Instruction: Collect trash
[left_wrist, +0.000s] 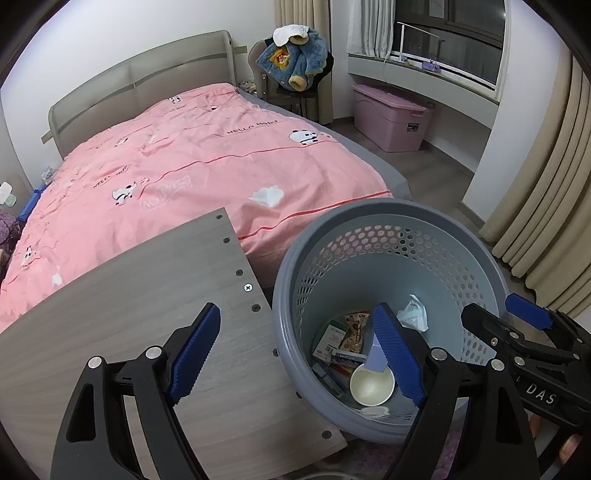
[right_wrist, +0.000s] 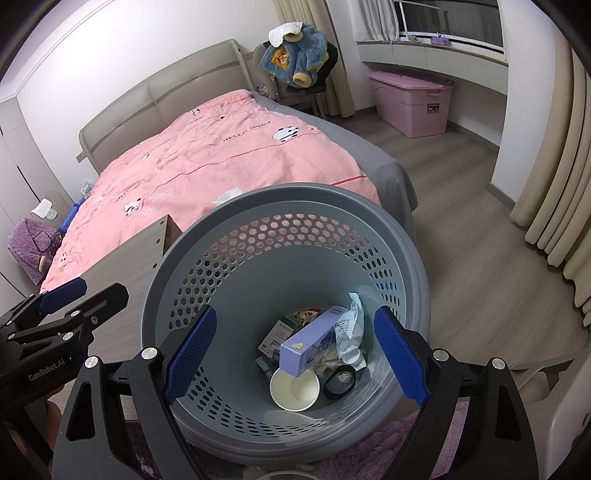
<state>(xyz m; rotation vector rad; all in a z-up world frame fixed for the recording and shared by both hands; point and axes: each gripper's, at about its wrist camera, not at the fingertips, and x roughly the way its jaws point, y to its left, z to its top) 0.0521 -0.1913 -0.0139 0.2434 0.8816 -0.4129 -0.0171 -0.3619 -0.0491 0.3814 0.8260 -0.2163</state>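
Both grippers are wide open and empty. My right gripper (right_wrist: 295, 354) hangs straight over the bin (right_wrist: 207, 229); the left gripper (left_wrist: 299, 354) straddles the bin's left rim, its left finger over the grey board (left_wrist: 122, 295), its right finger over the bin's inside. Trash lies at the bin bottom, below and between the right jaws: a purple box (right_wrist: 308, 347), a paper cup (right_wrist: 294, 388), a crumpled wrapper (right_wrist: 351, 325), a black band (right_wrist: 340, 380), and some small cartons (right_wrist: 277, 334). My read: the last drop is done, and the step in hand is to go for the next piece. One white tissue (left_wrist: 266, 195) sits on the pink duvet (left_wrist: 177, 162), ahead of the left jaws and well past the board. To do it well, I'd lift clear of the rim first, then carry the left gripper over the board without clipping its edge, come down on the tissue from above with the jaws open, and pinch only the tissue, not the duvet under it. The tissue is a soft clump with no clear long axis, so the jaw angle matters little. The box is the one long item: it leans with its long axis running from the far right down toward the near left, its near end just over the cup. The cup lies on its side, its mouth facing up toward my right camera.
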